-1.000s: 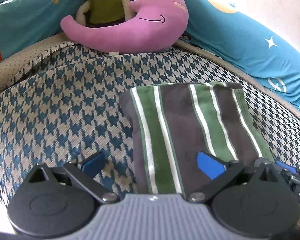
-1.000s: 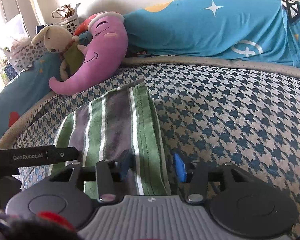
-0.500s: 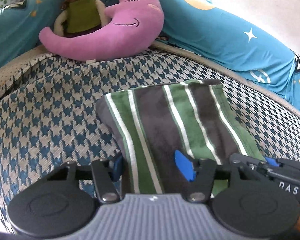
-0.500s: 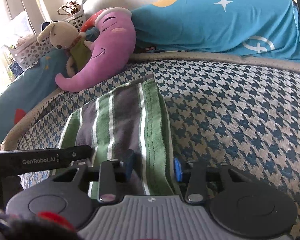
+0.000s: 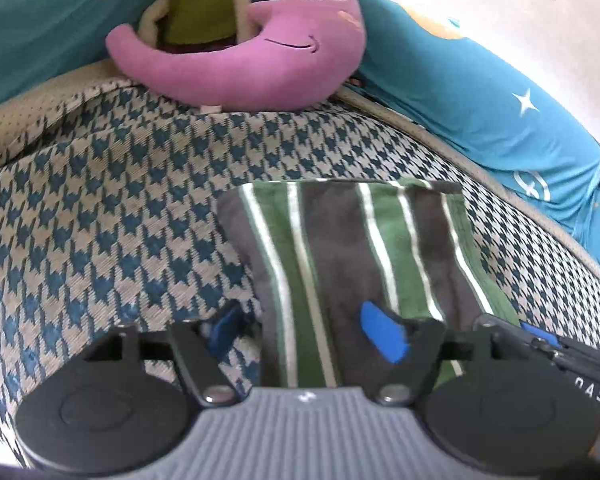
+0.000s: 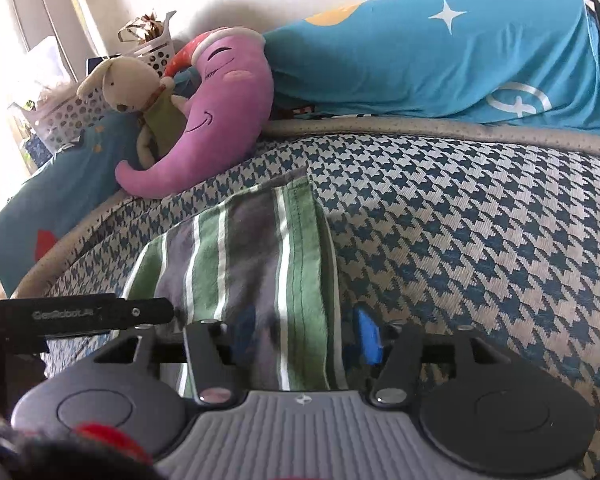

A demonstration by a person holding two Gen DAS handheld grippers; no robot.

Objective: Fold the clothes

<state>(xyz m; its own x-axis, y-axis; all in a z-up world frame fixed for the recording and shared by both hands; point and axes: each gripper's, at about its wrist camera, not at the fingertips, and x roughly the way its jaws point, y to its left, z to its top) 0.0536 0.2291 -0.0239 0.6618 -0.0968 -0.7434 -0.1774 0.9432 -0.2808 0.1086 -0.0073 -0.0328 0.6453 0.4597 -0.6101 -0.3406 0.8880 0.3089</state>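
A folded cloth [image 5: 340, 240] with green, grey and white stripes lies flat on the houndstooth bed cover [image 5: 100, 220]. My left gripper [image 5: 305, 334] is open and straddles the cloth's near left edge: one blue finger rests on the cover, the other on the cloth. In the right wrist view the same cloth [image 6: 252, 248] runs away from me. My right gripper [image 6: 306, 334] is open around its near right edge, with a small gap between the hem and the outer finger. Each gripper's body shows at the edge of the other's view.
A purple moon pillow [image 5: 260, 68] with a rabbit toy [image 5: 200, 12] leans at the far side of the bed. Teal star-print bedding [image 6: 440, 60] lines the back against the wall. A white perforated basket [image 6: 152, 48] stands behind the toys. Bare cover [image 6: 460, 220] lies right of the cloth.
Both grippers' fingers stand a little wider apart than half a second ago. The left gripper has shifted slightly, so the cloth sits more to its right. The cloth stays flat.
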